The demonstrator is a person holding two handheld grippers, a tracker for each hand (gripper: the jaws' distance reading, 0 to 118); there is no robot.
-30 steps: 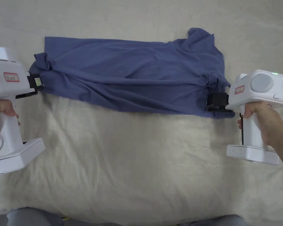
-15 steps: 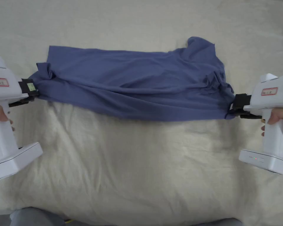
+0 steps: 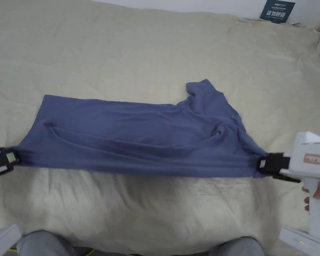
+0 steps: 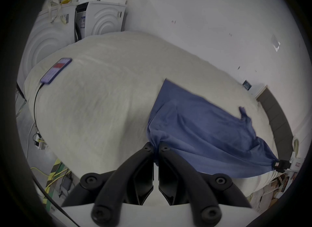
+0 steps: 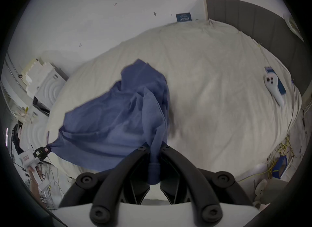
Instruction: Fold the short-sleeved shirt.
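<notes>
We log the blue shirt (image 3: 139, 140) lying stretched lengthwise across the cream bedcover (image 3: 156, 60), near edge lifted off the cover w/ a shadow under it, far edge flat on the cover. L gripper (image 3: 10, 159) at the shirt's hem-end corner: in the left gripper view (image 4: 156, 147) both jaws pressed together on a bunched bit of fabric. R gripper (image 3: 267, 164) at the shirt's opposite end, sleeve side; the right gripper view (image 5: 154, 147) shows jaws clamped on a gathered fold, cloth tail hanging down between them. One sleeve (image 3: 202, 91) sticks out past the shirt's far edge, crumpled. Beyond the shirt's hem end, well apart: phone (image 4: 56, 71) w/ cable on the cover. Beyond the shirt's sleeve end, well apart: white handheld device (image 5: 274, 90). Our knees (image 3: 42, 243) sit below the shirt's near edge.
</notes>
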